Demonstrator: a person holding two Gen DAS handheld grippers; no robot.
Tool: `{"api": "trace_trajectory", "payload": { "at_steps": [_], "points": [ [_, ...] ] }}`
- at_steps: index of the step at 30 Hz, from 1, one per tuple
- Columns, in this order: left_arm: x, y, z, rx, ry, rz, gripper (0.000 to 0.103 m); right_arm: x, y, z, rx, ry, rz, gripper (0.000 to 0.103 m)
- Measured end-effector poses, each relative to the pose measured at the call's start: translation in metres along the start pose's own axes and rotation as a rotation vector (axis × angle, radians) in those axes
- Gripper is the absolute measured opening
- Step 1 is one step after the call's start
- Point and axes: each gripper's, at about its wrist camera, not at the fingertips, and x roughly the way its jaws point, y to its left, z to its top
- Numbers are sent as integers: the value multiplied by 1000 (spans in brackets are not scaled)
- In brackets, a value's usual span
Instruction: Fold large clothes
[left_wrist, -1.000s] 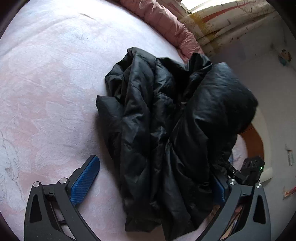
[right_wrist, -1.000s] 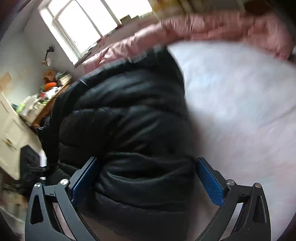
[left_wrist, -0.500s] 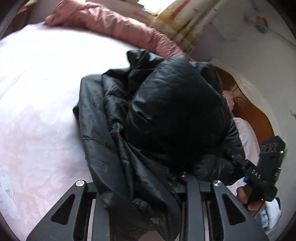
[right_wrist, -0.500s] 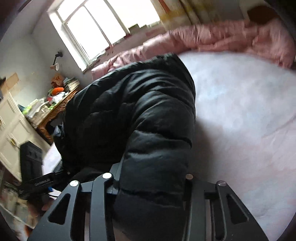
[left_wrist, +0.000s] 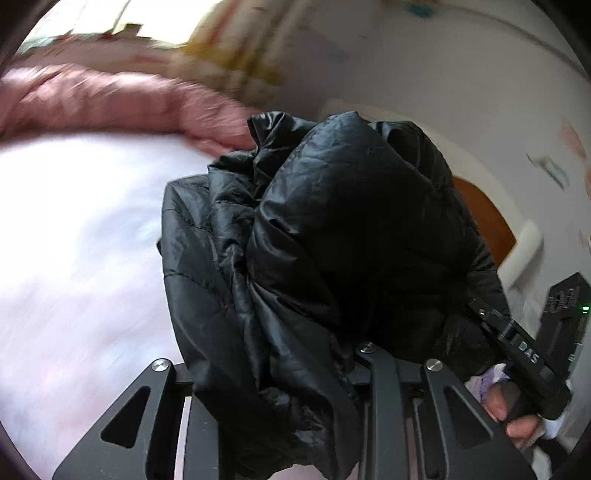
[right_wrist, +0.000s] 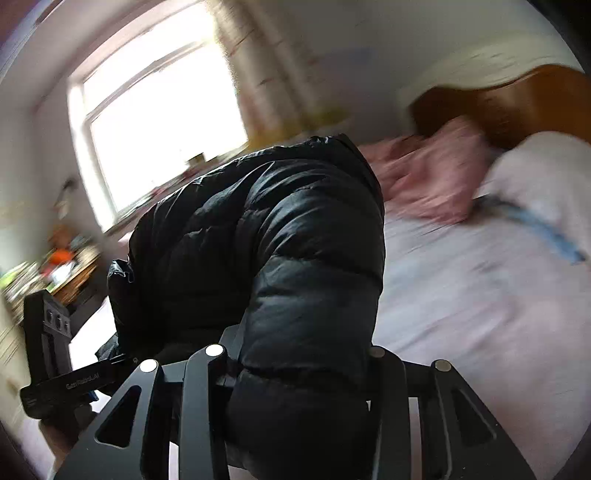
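black puffer jacket (left_wrist: 332, 236) is bunched inside both of your claws and held up off the pink bed sheet (left_wrist: 74, 240), so start from the grips. your left gripper (left_wrist: 291, 373) is clamped on a thick wad of the thin inner lining, its fingers buried in fabric. your right gripper (right_wrist: 295, 369) is clamped on a fat quilted roll, probably a sleeve or a side panel. both jaws are drawn in tight on the cloth; neither pad shows.

judging from how much is gathered, you hold a lump, not an edge. to do this step well, keep both grips firm while the weight hangs, since the shiny shell looks slippery and could slide out. spread your two claws apart so the jacket opens between them rather than staying balled.

outward from the claws: in the left view the jacket hangs near and right of the open sheet, with the pink quilt (left_wrist: 110, 99) rolled along the far side. the wooden headboard (right_wrist: 535, 96) sits far right in the right view. aim to lay the jacket flat in the middle of the sheet, away from the quilt, then re-grip at a hem or shoulder seam before folding. both views are blurred, so slow down before you set it down.
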Motion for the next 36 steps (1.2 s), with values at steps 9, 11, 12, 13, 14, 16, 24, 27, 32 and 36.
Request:
{"api": "trace_trajectory", "payload": {
  "at_steps": [9, 11, 12, 13, 14, 16, 24, 27, 32, 36],
  "points": [
    [130, -78, 26, 149, -63, -121, 26, -33, -105, 32, 71, -173, -256, 41],
    [154, -81, 18, 165, -51, -72, 26, -17, -127, 26, 118, -148, -335, 41],
    [171, -78, 17, 159, -32, -43, 26, -9, -132, 24, 123, -126, -363, 41],
    [186, -73, 15, 146, -11, -14, 26, 1, -135, 22, 120, -86, -402, 41],
    [192, -70, 7, 141, 3, 11, 26, 16, -138, 18, 106, -28, -439, 41],
    [202, -60, -4, 140, 21, 52, 26, 38, -139, 14, 102, 46, -457, 42],
    [168, -50, -21, 162, -8, 115, 26, 57, -144, 1, 151, 122, -407, 50],
    [165, -48, -35, 163, 64, 149, 40, 57, -145, 0, 119, 132, -418, 55],
    [122, -51, -57, 171, -25, 216, 73, 48, -134, -3, 44, 76, -561, 86],
    [76, -56, -72, 232, -154, 282, 83, 24, -114, -7, 50, 6, -517, 91]
  ]
}}
